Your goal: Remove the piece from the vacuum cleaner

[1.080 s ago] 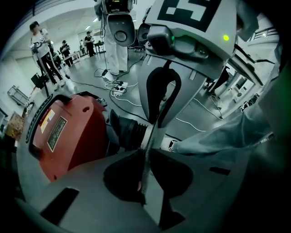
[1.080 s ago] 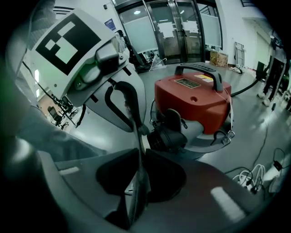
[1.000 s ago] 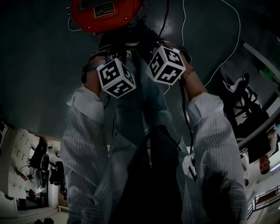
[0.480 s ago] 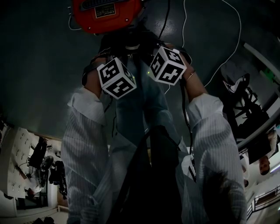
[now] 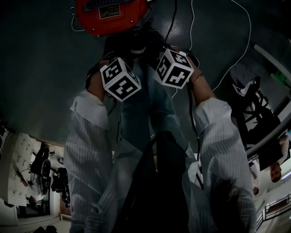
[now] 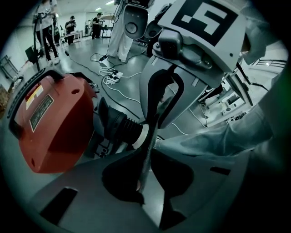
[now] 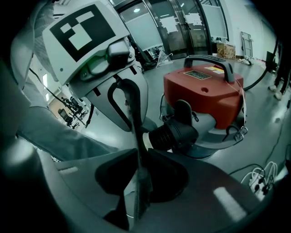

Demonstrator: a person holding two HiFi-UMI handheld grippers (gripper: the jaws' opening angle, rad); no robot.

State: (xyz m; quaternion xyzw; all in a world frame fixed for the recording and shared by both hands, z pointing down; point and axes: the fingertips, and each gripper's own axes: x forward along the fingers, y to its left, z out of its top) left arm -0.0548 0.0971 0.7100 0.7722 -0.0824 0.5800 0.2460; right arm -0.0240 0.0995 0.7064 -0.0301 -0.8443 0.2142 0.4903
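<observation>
1. The red, drum-shaped vacuum cleaner (image 5: 109,13) with a black carrying handle stands on the grey floor (image 5: 41,68), at the upper centre of the head view.
2. The piece to be removed, a black ribbed plastic hose connector (image 6: 122,129) ending in a white collar (image 6: 142,135), is seen seated in the cleaner's inlet. It lies near the centre of both gripper views and is judged not yet detached.
3. The left gripper (image 6: 149,136) is shown with its jaws pressed together, and nothing is visible between them. Its tips are placed just beside the white collar.
4. The right gripper (image 7: 138,155) is likewise closed, with nothing made out between its jaws. It is aimed at the same collar from the opposite side.
5. The two grippers are held tip to tip, presumably so that the connector can be taken from both sides. Whether the collar is touched cannot be told.
6. Before any pull, the jaws are judged to need opening around the connector.
</observation>
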